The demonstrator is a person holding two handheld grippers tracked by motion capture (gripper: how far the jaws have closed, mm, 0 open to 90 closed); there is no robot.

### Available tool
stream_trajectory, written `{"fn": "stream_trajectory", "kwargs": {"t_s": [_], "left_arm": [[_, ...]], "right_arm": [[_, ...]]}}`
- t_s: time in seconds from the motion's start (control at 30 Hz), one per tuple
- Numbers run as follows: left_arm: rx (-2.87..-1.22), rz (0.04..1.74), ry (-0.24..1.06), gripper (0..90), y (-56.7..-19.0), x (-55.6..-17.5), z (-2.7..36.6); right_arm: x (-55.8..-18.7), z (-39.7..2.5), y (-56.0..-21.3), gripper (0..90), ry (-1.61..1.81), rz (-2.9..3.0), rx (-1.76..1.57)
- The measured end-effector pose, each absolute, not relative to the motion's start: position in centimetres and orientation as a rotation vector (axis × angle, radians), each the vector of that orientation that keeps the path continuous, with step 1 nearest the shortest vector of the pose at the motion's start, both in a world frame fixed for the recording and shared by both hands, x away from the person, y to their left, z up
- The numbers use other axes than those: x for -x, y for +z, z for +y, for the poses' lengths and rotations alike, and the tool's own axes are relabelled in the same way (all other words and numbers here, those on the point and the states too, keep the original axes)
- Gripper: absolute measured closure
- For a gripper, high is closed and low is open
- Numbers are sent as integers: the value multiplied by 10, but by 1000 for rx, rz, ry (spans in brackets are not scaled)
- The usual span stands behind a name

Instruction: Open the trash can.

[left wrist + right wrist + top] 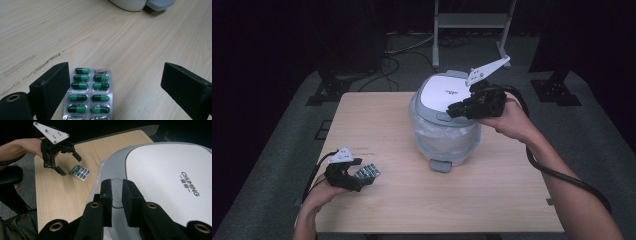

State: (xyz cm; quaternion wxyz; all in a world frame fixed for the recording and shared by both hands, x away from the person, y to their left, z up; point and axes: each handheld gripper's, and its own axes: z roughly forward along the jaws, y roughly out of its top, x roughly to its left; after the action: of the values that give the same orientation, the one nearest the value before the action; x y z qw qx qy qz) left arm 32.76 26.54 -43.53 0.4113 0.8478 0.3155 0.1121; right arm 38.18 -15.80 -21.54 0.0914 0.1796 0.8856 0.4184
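Note:
A blister pack (369,171) of green capsules lies flat on the wooden table (422,200) near the front left. My left gripper (362,175) stands open around it. In the left gripper view the pack (88,95) sits close to the left jaw, with one pocket torn open, and the left gripper (115,82) has a wide gap to the right jaw. A round white bin with a grey-white lid (443,92) stands mid-table. My right gripper (455,110) is shut and empty at the lid's front edge, above the grey latch (117,195) on the lid (162,177).
A clear plastic liner shows on the bin's body (444,137), and a grey pedal (441,165) juts out toward me. A metal stand (469,20) and cables are on the floor behind the table. A bag (15,227) lies on the floor by the table.

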Motion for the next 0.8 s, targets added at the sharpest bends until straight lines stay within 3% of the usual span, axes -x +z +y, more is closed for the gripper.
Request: {"fn": "stream_trajectory", "kwargs": {"t_s": [0.8], "left_arm": [[-2126,804,284,77,-435,-327,268]], "right_arm": [[-392,-138,-230,848,1200,2659,-508]]}}
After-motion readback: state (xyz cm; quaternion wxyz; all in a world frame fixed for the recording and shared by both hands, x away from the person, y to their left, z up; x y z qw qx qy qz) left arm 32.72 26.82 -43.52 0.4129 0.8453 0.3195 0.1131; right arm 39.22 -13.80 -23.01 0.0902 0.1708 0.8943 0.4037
